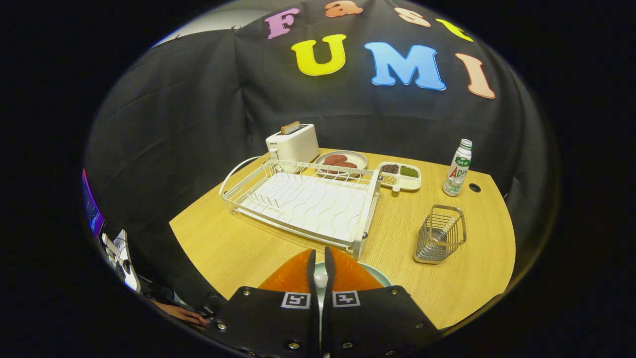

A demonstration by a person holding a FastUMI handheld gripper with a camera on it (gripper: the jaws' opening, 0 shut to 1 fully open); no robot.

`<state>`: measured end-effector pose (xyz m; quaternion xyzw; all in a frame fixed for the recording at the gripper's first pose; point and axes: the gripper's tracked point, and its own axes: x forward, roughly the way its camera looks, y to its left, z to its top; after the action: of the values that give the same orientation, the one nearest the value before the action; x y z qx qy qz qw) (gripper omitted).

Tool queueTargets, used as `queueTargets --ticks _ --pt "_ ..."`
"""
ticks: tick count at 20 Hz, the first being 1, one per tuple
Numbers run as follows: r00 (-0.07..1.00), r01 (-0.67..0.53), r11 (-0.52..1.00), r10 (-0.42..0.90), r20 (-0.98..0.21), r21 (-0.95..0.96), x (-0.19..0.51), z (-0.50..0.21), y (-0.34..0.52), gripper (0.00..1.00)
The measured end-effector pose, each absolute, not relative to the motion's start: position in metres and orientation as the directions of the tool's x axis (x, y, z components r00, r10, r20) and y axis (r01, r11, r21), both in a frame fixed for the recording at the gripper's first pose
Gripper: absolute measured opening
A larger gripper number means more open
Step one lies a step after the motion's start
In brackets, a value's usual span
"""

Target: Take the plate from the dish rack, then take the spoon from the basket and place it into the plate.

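Tool: the tool (320, 266) has its two fingers nearly together, clenched on a thin pale handle with a small rounded end that shows in the narrow gap between them; this looks like the spoon (320, 280).
Plate: a pale green plate (378, 276) lies on the table (238, 243) at its near edge, under and just beyond the fingers.
Dish rack: the white wire dish rack (303, 201) stands beyond the plate, mid-table, with no dishes in it.
Basket: the metal wire basket (440, 233) stands upright near the right edge.
Far edge: a white toaster (293, 142), a plate of food (342, 160), a divided tray (400, 175) and a bottle (458, 168).
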<state>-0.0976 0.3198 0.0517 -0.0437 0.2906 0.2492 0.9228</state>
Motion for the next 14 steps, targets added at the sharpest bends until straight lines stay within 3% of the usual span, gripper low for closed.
queueTargets --ticks 5,10,14 --pt "0.689 -0.496 0.868 0.421 -0.590 0.041 -0.096 0.039 0.326 0.02" --pt "0.714 -0.525 0.851 0.457 -0.530 0.025 -0.092 0.064 0.329 0.23" --pt "0.774 -0.482 0.876 0.425 -0.469 -0.001 -0.078 0.094 0.309 0.25"
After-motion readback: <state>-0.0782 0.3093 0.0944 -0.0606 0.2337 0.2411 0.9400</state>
